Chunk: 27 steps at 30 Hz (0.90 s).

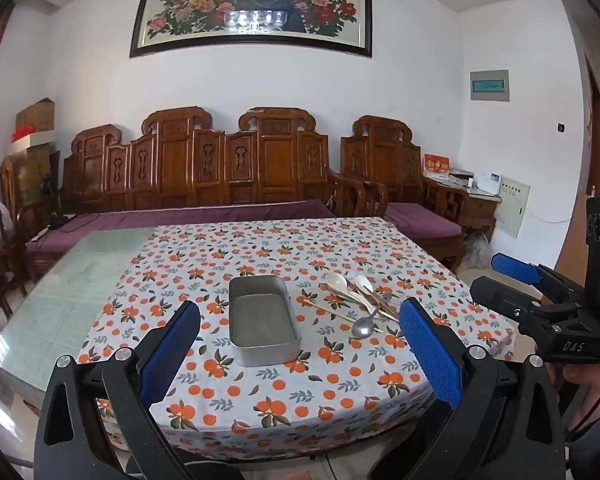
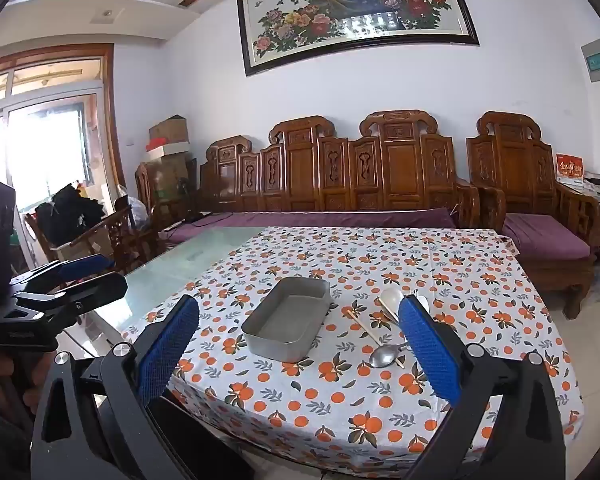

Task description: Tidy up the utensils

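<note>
An empty grey metal tray (image 1: 236, 336) (image 2: 256, 344) stands in the middle of the orange-print tablecloth. To its right lies a pile of utensils (image 1: 360, 294): white plastic spoons (image 1: 336, 281), a white fork, wooden chopsticks (image 1: 332, 312) (image 2: 364, 326) and a metal spoon (image 1: 363, 327) (image 2: 384, 356). My left gripper (image 1: 300, 346) is open and empty, held back over the table's near edge. My right gripper (image 2: 300, 344) is open and empty too, also near the front edge; it shows at the right of the left wrist view (image 1: 500, 280). Its right finger hides part of the pile.
The tablecloth (image 1: 260, 248) covers the right part of a glass table (image 1: 72, 280); bare glass lies to the left. A carved wooden sofa with purple cushions (image 1: 220, 172) stands behind the table, and a wooden chair (image 2: 112, 232) at the far left.
</note>
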Motion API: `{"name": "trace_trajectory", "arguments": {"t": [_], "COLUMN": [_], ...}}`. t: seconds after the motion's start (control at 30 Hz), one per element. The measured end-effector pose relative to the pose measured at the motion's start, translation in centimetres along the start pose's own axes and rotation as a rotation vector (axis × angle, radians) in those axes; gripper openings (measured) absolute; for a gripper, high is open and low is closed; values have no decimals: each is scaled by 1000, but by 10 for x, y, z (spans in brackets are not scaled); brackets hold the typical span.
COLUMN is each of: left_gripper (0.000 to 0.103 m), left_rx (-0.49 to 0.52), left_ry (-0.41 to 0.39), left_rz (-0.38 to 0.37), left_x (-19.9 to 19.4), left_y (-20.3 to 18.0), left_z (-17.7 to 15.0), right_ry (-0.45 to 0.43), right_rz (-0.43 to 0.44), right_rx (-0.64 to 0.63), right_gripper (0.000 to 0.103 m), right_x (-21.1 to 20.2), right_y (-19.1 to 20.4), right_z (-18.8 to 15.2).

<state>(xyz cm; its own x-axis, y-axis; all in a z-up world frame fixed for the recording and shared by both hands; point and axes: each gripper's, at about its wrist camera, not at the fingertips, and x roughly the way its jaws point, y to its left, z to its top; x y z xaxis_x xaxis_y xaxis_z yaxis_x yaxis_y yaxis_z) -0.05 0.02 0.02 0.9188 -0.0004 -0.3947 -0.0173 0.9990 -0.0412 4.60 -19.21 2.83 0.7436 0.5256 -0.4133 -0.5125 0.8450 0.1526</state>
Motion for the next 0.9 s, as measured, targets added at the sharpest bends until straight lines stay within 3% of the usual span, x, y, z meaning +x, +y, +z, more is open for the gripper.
{"name": "trace_trajectory", "arguments": {"t": [0.9], "left_gripper": [96], "left_rx": [8], "left_ry": [-15], "left_rz": [-7], "left_x": [-9], "left_y": [-3], "left_z": [9], "right_ry": [-4], "right_rz": [0], "right_rx": [-4], "right_gripper": [100], "right_x": [-1], "right_y": [0], "right_z": [0]}}
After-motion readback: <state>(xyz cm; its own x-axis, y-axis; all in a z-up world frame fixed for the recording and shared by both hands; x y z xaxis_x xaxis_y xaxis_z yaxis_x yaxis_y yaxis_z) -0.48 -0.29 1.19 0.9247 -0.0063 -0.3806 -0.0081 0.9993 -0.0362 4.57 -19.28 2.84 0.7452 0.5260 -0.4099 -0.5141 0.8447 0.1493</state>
